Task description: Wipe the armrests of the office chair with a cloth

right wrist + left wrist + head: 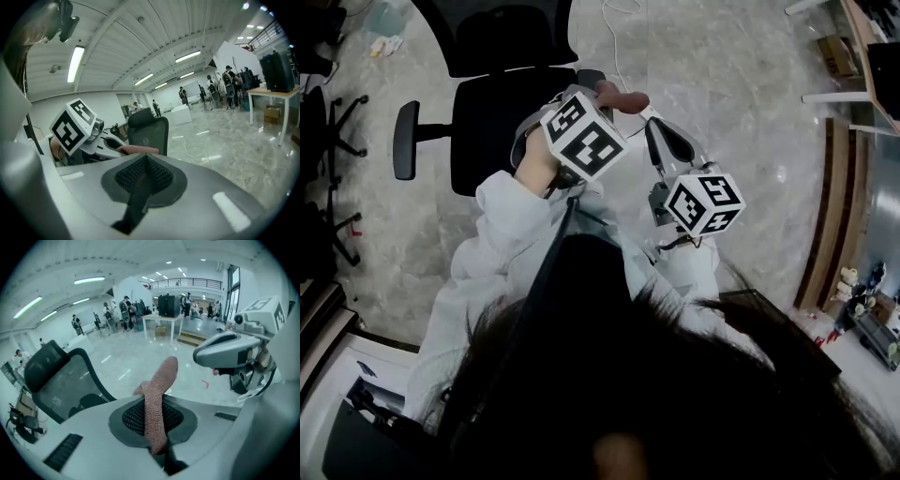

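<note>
The black office chair (502,117) stands on the floor at upper left in the head view, its left armrest (406,141) sticking out to the side. My left gripper (605,92) is raised above the chair's right side, shut on a pinkish-brown cloth (625,98). In the left gripper view the cloth (157,397) sticks up and forward from between the jaws, with the chair's mesh back (63,380) at left. My right gripper (654,127) hovers just right of it, jaws shut with nothing between them. The right gripper view shows the chair (149,132) and the cloth (139,150).
Marble floor all round. Another black chair base (333,141) stands at far left, a white cable (619,56) lies behind the chair, and wooden steps (839,206) are at right. People and desks (161,317) are far off across the hall.
</note>
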Tool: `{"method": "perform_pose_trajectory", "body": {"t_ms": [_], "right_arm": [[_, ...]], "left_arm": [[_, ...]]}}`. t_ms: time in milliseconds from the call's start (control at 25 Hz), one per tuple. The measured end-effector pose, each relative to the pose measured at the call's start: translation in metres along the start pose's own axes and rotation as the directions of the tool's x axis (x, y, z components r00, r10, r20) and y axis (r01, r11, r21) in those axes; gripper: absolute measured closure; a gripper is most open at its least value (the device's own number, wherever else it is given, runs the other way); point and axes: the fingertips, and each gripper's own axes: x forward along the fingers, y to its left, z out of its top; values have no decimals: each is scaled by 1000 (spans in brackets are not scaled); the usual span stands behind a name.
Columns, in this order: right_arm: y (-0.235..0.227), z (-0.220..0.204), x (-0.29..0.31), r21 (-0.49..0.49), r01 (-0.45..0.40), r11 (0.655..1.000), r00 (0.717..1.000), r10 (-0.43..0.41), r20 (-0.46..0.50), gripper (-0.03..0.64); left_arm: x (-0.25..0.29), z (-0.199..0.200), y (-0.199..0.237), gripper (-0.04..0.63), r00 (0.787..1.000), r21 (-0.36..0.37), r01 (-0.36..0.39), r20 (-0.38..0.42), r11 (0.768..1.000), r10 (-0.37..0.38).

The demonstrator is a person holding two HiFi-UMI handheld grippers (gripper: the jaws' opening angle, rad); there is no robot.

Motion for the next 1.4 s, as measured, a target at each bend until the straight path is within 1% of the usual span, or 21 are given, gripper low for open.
{"method": "perform_pose_trajectory", "body": {"t_ms": [80, 200, 280, 360, 440, 520, 760, 960, 1080, 1200, 1400], "right_arm": [[10, 29, 4, -45, -7, 999, 998, 10, 65, 615], [20, 69, 4, -106, -9, 994, 987, 26, 160, 615], [27, 91, 3, -144, -6, 990, 977, 37, 212, 615], [34, 106, 3, -185, 3, 983, 968, 43, 248, 615], [39, 114, 5, -225, 16, 974, 964, 45, 263, 615], [42, 118, 8, -244, 21, 970, 963, 47, 267, 615], [45, 126, 11, -251, 30, 968, 957, 44, 286, 615], [42, 135, 7, -267, 62, 962, 951, 24, 308, 615], [41, 137, 4, -262, 70, 962, 948, 17, 318, 616], [40, 137, 2, -262, 77, 962, 947, 12, 322, 617], [39, 135, 1, -265, 82, 961, 947, 8, 321, 617]], "left_arm": [[-25, 20, 19, 571, 996, -40, -50, 71, 998, 53], [-56, 46, 40, 571, 978, -95, -108, 171, 990, 123], [-72, 58, 49, 571, 962, -133, -123, 228, 983, 152], [-83, 63, 55, 571, 948, -164, -127, 269, 978, 168], [-90, 65, 60, 571, 940, -183, -130, 290, 975, 180], [-94, 66, 64, 571, 934, -193, -137, 301, 972, 192], [-102, 73, 67, 571, 912, -208, -143, 352, 968, 210], [-108, 81, 67, 571, 879, -230, -149, 415, 962, 235], [-111, 82, 66, 571, 867, -250, -135, 438, 959, 237], [-112, 84, 63, 571, 860, -260, -122, 454, 958, 233], [-111, 82, 60, 571, 863, -255, -113, 455, 960, 222]]}}
